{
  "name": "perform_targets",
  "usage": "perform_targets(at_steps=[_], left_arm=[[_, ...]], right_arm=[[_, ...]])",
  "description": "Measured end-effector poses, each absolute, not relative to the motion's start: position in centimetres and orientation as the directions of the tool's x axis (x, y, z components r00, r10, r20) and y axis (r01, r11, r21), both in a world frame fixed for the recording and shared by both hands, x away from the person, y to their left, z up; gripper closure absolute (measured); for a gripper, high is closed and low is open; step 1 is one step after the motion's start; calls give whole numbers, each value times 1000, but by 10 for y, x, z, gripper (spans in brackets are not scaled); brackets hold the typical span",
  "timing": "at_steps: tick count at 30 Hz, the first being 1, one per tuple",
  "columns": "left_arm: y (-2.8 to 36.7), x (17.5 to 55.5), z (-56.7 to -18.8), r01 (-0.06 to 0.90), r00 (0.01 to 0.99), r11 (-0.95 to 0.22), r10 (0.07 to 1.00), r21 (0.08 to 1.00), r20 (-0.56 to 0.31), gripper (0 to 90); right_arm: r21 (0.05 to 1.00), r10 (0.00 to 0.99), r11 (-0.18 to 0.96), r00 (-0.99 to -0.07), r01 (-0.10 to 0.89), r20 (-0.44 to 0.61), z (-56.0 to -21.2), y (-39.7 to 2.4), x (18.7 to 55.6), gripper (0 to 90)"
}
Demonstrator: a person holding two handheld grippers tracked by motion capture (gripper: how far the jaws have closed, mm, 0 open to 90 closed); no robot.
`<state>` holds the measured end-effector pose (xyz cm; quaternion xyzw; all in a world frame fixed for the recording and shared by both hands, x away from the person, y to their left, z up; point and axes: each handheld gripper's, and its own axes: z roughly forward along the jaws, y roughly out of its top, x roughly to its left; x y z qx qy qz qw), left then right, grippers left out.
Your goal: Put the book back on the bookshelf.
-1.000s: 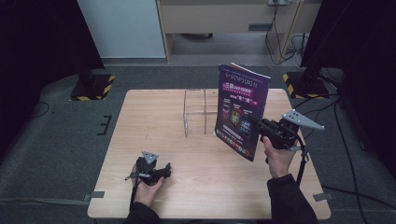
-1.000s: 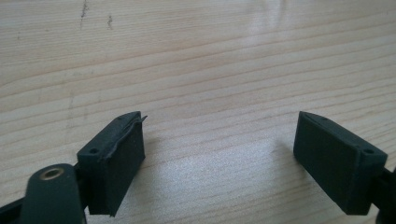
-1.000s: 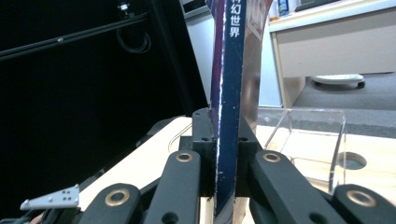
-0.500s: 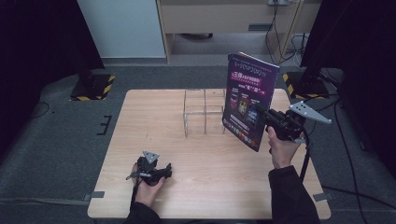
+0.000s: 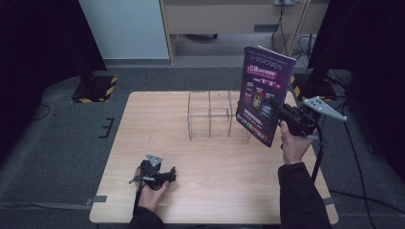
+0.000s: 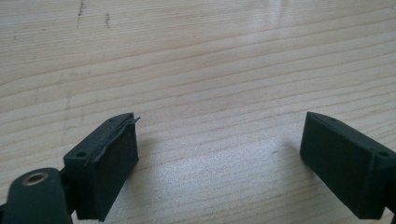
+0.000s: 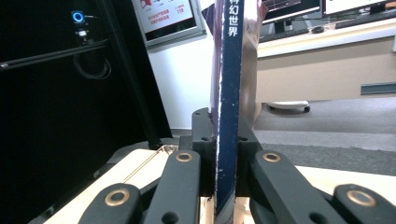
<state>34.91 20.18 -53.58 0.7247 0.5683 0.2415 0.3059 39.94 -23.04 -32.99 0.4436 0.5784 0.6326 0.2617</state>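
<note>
A purple-covered magazine [image 5: 261,90] is held upright in the air over the table's right side, its cover facing left. My right gripper [image 5: 281,110] is shut on its spine edge; in the right gripper view the dark blue spine [image 7: 229,93] with white characters stands clamped between the two jaws. A clear acrylic rack [image 5: 210,114] with upright dividers stands on the table just left of the magazine. My left gripper [image 5: 168,175] rests low near the table's front edge, open, with bare wood between its pads [image 6: 109,163].
The wooden table [image 5: 157,124] has bare room on its left half and front. Black stands with yellow-striped bases [image 5: 95,88] sit on the grey floor beyond. A cable [image 5: 317,157] trails from my right gripper past the table's right edge.
My right gripper has lifted the magazine higher and carried it a little to the right and away, standing it more upright. The left gripper has stayed in place.
</note>
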Motion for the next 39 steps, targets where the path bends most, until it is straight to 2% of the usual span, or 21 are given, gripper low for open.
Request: perform_targets(at_steps=[15, 39], left_arm=[[202, 349, -536, 676, 237, -167, 972, 717, 4, 98], [202, 349, -536, 675, 238, -169, 971, 718, 6, 97]], right_arm=[[977, 886, -154, -416, 149, 203, -346, -212, 423, 843], [976, 923, -94, -351, 197, 160, -407, -184, 452, 843]])
